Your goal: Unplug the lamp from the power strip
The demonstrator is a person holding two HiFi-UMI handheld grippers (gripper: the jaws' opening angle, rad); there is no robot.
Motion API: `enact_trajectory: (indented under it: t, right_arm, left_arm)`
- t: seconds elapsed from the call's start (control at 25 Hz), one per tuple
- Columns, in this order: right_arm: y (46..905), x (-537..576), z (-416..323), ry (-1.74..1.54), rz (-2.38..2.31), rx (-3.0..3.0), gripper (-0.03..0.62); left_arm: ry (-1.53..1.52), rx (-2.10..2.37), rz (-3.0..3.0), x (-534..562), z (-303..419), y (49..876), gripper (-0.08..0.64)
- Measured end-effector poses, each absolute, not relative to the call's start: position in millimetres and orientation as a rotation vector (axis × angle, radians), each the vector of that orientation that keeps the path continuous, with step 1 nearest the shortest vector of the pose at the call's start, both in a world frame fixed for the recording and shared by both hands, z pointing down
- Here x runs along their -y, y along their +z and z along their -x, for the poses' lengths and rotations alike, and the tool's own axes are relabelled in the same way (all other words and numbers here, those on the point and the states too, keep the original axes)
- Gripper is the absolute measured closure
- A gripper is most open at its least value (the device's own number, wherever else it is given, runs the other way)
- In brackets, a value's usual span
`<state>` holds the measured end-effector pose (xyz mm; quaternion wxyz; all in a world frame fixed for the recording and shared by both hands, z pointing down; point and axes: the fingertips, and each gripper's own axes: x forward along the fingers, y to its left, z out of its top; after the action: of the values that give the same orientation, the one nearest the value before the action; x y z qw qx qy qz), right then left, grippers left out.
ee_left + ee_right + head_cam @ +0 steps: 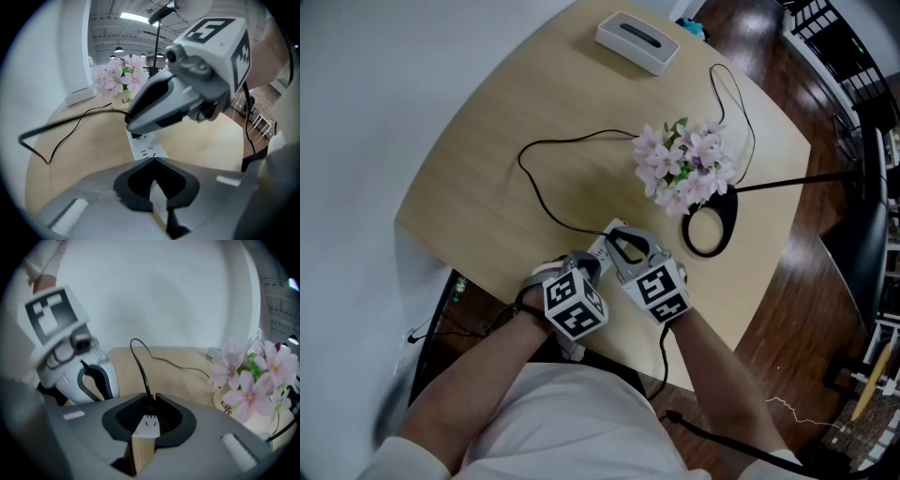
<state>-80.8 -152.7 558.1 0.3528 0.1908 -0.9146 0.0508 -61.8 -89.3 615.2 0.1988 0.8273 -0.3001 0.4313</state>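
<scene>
left gripper [152,161] fingers clamped on white power strip [145,146] | right gripper [149,397] fingers clamped on black plug [149,405] sitting on strip

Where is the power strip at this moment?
The power strip lies at the table's near edge, low centre in the head view: left gripper shut on its end, right gripper on the plug, flowers just beyond.

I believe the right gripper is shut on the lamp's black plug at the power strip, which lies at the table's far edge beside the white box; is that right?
Not quite: the head view shows the power strip at the near edge of the table, by the person, far from the white box. The right gripper is indeed shut on the black plug.
</scene>
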Motion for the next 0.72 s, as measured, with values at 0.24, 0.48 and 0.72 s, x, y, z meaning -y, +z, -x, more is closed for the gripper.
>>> enact_trajectory:
  t: [0.24, 0.48, 0.72]
  right_arm:
    - [505.1, 163.8, 86.8, 0.102, -0.524, 2.447, 0.522]
    - [506.8, 148.6, 3.3, 0.194, -0.723, 2.370, 0.518]
    - [509.7, 133.8, -82.8, 0.257, -0.920, 2.282, 0.518]
  left_arm:
    - [1.156, 0.812, -2.287, 88.3, 61.9, 616.8, 0.560]
    - [1.174, 0.822, -2.311, 87.8, 66.3, 614.1, 0.560]
    - [1.190, 0.827, -2.307, 85.7, 67.8, 613.2, 0.560]
